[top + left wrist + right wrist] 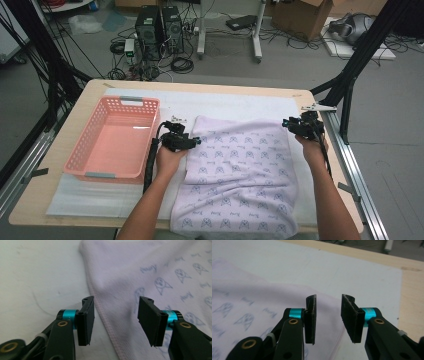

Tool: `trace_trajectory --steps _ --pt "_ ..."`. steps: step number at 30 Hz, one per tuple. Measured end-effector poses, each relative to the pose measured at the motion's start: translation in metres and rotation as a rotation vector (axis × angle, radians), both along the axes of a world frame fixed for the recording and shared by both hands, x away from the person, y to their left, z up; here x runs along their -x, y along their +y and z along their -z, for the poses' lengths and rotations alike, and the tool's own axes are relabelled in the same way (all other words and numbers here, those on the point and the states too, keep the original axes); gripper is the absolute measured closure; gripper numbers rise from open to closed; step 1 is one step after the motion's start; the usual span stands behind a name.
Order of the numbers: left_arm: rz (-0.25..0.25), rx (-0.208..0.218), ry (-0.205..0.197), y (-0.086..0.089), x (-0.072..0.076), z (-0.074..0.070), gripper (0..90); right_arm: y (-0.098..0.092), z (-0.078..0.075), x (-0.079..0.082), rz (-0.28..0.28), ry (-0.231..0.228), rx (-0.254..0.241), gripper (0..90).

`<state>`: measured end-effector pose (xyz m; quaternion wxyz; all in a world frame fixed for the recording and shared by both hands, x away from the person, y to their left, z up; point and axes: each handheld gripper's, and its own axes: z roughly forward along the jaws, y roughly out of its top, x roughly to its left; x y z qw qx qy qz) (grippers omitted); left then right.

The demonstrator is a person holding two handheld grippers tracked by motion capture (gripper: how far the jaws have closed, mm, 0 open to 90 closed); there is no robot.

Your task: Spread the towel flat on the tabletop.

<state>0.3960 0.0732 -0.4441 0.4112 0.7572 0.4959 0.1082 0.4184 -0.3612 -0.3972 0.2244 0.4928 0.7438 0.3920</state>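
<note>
Folding looks part done: the pale lilac printed cloth [237, 175] lies doubled and flat on the white mat [100, 197] toward the bench's [60, 150] right side, near hem hanging off the front edge, so more folds and likely a drop into the pink slotted plastic basket [114, 137] at the left edge remain. Left gripper [192, 143] sits over the cloth's far-left corner, right gripper [292, 125] over the far-right corner, both with jaws apart and nothing pinched. Bare mat beyond the far edge gives room; right bench edge is tight.
</note>
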Motion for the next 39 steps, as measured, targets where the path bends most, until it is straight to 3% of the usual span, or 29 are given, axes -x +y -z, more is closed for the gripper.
trace_trajectory --steps 3,4,7,9,10,11,13,14,17,19,20,25,27,28,29,30,32,35,37,39 --pt "-0.001 0.023 -0.022 -0.004 0.007 0.003 47.4 -0.003 -0.002 0.015 -0.031 0.006 0.002 62.5" --pt "-0.008 0.012 -0.053 -0.007 0.01 0.005 46.4 -0.004 -0.001 0.02 -0.042 0.009 -0.001 62.0" --pt "-0.022 -0.055 -0.117 -0.015 0.018 0.008 46.2 -0.009 0.001 0.032 -0.051 0.043 -0.016 60.4" --pt "-0.029 -0.133 -0.148 -0.02 0.022 0.007 54.7 -0.01 0.002 0.038 -0.061 0.042 -0.024 60.4" --pt "-0.001 -0.128 -0.147 -0.02 0.022 0.006 67.8 -0.01 0.002 0.041 -0.066 0.04 -0.026 60.3" --pt "-0.009 -0.126 -0.135 -0.022 0.022 0.005 85.6 -0.009 0.002 0.044 -0.074 0.042 -0.028 60.2" --pt "-0.025 -0.142 -0.134 -0.023 0.018 0.004 86.7 -0.007 0.003 0.049 -0.092 0.046 -0.025 59.8" --pt "-0.065 -0.142 -0.14 -0.021 0.014 0.003 86.8 -0.006 0.004 0.052 -0.101 0.047 -0.024 59.7" --pt "-0.191 -0.06 -0.168 -0.005 0.005 0.003 86.8 -0.003 0.007 0.06 -0.113 0.058 -0.024 59.2" --pt "-0.176 -0.063 -0.159 -0.001 0.004 0.006 86.6 -0.001 0.01 0.065 -0.124 0.066 -0.026 57.6" --pt "-0.155 -0.056 -0.154 0.0 0.005 0.007 85.2 0.0 0.013 0.068 -0.132 0.075 -0.021 56.3" --pt "-0.07 0.036 -0.147 0.003 0.015 0.001 54.4 0.006 0.032 0.08 -0.138 0.112 -0.004 50.8" --pt "-0.047 0.042 -0.162 0.004 0.023 0.001 48.1 0.01 0.04 0.082 -0.151 0.126 0.013 49.6" --pt "-0.032 0.039 -0.169 0.003 0.028 0.002 47.3 0.013 0.043 0.084 -0.155 0.138 0.016 49.2" --pt "0.0 0.022 -0.142 0.002 0.032 0.002 46.9 0.016 0.046 0.085 -0.163 0.142 0.037 48.9" --pt "0.012 0.023 -0.136 0.002 0.034 0.002 44.1 0.019 0.047 0.087 -0.158 0.122 0.065 50.6" --pt "0.01 0.029 -0.154 0.003 0.044 0.002 44.7 0.021 0.047 0.088 -0.149 0.115 0.086 51.7" --pt "0.043 0.032 -0.111 0.004 0.053 0.001 41.3 0.022 0.046 0.089 -0.132 0.118 0.084 53.6" --pt "0.058 0.043 -0.114 0.005 0.058 0.001 39.1 0.022 0.045 0.092 -0.133 0.125 0.072 53.5" --pt "0.084 0.05 -0.088 0.004 0.065 0.002 38.9 0.022 0.044 0.097 -0.141 0.122 0.064 52.7"
